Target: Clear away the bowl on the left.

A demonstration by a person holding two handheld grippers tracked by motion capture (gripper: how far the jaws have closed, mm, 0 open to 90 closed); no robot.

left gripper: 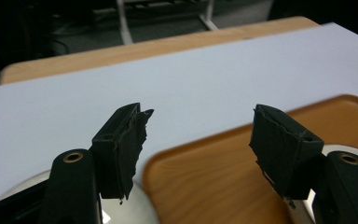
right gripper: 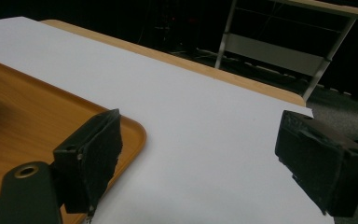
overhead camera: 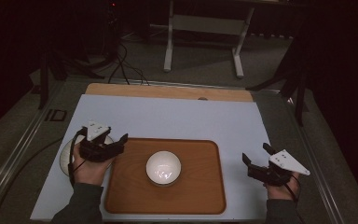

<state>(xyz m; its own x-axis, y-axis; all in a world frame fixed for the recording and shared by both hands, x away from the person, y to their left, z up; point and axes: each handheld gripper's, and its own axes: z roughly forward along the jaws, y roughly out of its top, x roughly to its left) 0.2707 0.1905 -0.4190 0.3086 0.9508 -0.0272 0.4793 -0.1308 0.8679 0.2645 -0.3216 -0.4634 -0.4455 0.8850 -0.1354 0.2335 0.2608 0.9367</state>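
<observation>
Hovering wide open and empty, left tongs (overhead camera: 121, 143) flank a glazed bowl (overhead camera: 163, 168): probably rigid, slippery, breakable; grip its rim.

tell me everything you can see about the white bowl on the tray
The white bowl is round, smooth and glossy, like glazed ceramic, with light glinting off its inside. It stands upright, open side up, and looks empty. It rests near the middle of the brown wooden tray, a little toward the tray's left side, and touches nothing else. The left gripper hovers off its left, the right gripper farther off on the other side, both clear of it.
</observation>
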